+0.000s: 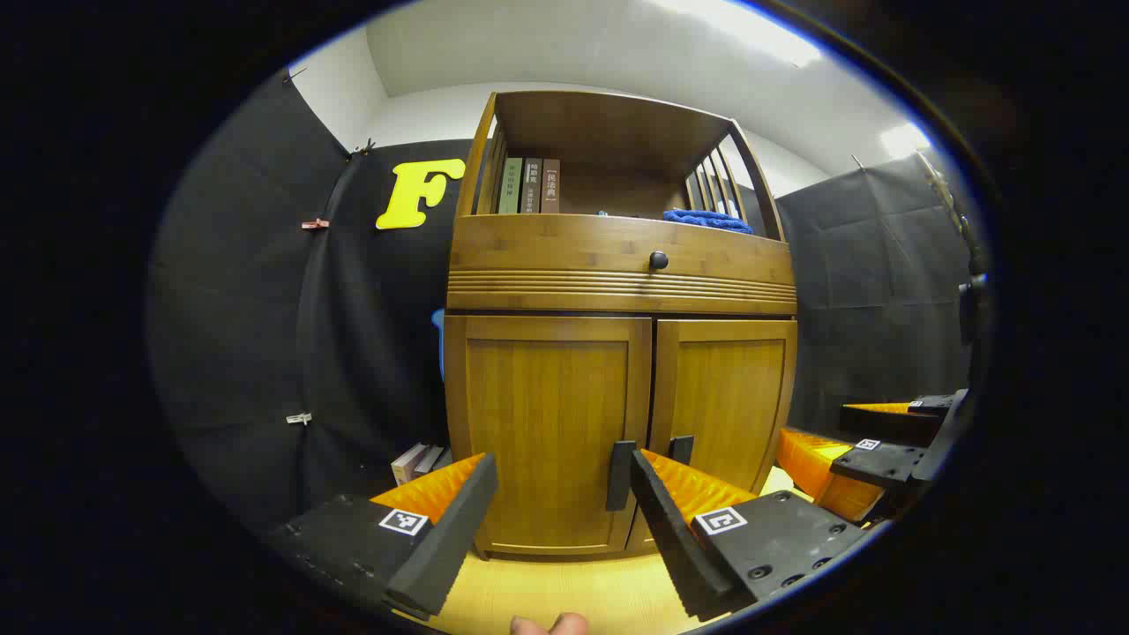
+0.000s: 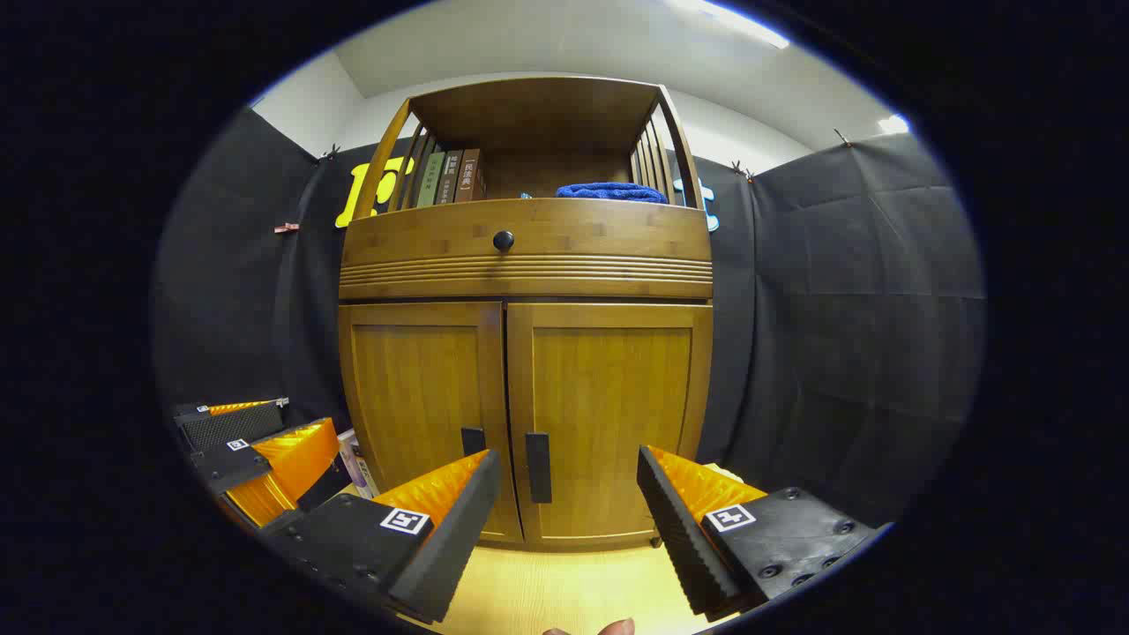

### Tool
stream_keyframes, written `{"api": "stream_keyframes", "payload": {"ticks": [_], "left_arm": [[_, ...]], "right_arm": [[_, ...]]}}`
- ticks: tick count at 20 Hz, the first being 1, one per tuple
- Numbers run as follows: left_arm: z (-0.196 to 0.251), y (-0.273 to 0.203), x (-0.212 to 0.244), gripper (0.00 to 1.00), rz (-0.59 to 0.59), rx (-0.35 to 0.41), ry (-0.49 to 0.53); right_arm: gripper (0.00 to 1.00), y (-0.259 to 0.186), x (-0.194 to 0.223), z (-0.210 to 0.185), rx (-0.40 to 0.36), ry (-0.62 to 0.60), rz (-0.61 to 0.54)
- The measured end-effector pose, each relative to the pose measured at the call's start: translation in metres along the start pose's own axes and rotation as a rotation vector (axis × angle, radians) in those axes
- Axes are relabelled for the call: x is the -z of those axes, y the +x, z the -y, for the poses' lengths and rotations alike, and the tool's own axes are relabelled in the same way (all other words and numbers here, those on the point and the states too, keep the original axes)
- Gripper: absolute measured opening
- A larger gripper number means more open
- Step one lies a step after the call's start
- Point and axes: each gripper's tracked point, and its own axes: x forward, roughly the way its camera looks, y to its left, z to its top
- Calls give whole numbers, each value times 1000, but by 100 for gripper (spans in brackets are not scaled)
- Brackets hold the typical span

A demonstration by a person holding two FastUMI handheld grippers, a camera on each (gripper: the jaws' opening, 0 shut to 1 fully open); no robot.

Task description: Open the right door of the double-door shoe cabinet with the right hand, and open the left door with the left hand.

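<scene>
With both cabinet doors closed, the left gripper (image 1: 556, 494) and right gripper (image 2: 564, 494), jaws spread and empty, face the left-door handle (image 1: 619, 475) and right-door handle (image 2: 538, 467) for approach.

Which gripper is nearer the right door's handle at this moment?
Probably right, though both are well short. The right gripper is open, with the right door's handle in the gap between its fingers. The left gripper is open, fronting the left door's handle.
</scene>
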Motion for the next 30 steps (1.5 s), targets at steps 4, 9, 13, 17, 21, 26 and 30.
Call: {"api": "stream_keyframes", "payload": {"ticks": [4, 9, 13, 17, 21, 26, 30], "left_arm": [[-1, -1, -2, 94, 2, 2, -6], [3, -4, -2, 94, 9, 6, 1], [1, -4, -1, 94, 8, 6, 1], [2, -5, -2, 94, 9, 6, 1], [0, -4, -2, 94, 9, 4, -2], [-1, -7, -1, 94, 10, 4, 0], [1, -9, -2, 96, 16, 4, 13]], "right_arm": [[99, -1, -1, -1, -1, -3, 3], [99, -3, -1, 0, 1, -8, 5], [99, -4, -1, 0, 2, -9, 6], [97, -4, -1, -1, 2, -12, 10], [99, -5, -1, -2, 1, -11, 10], [97, -3, 0, -5, -9, -12, 11], [98, 15, 6, -12, -32, 1, 4]]}}
